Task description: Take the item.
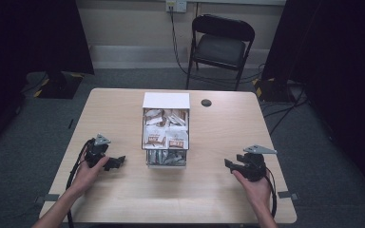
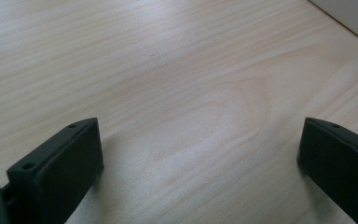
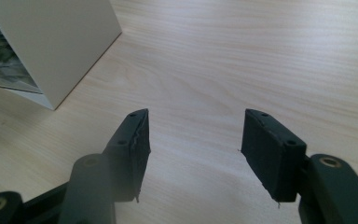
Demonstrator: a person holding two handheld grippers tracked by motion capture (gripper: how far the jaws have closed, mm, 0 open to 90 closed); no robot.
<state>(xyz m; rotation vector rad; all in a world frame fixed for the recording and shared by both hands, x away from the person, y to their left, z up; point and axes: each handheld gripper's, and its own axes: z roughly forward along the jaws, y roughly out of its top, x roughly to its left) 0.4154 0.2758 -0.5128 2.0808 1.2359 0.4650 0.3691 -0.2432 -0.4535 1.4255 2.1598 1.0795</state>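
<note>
Sachet box [image 1: 166, 135] stands mid-counter [image 1: 218, 190] in the high view, between the left hand-held gripper [image 1: 116, 162] and right hand-held gripper [image 1: 229, 164]. Left gripper view: jaws wide apart, empty. Right gripper view: jaws partly apart, empty, box [image 3: 51, 46] nearby.

The counter [image 1: 123, 109] is pale wood-grain laminate, smooth with a soft sheen, its fine streaks plain in both gripper views. The left tongs [image 2: 200, 163] and the right tongs [image 3: 195, 154] look like matt black plastic; one pad of the right tongs has a rough, frayed edge. The box [image 1: 166, 100] at the counter's middle has smooth, matt white walls, like card or plastic. The sachets [image 1: 165, 128] inside look like glossy printed foil or paper.
</note>
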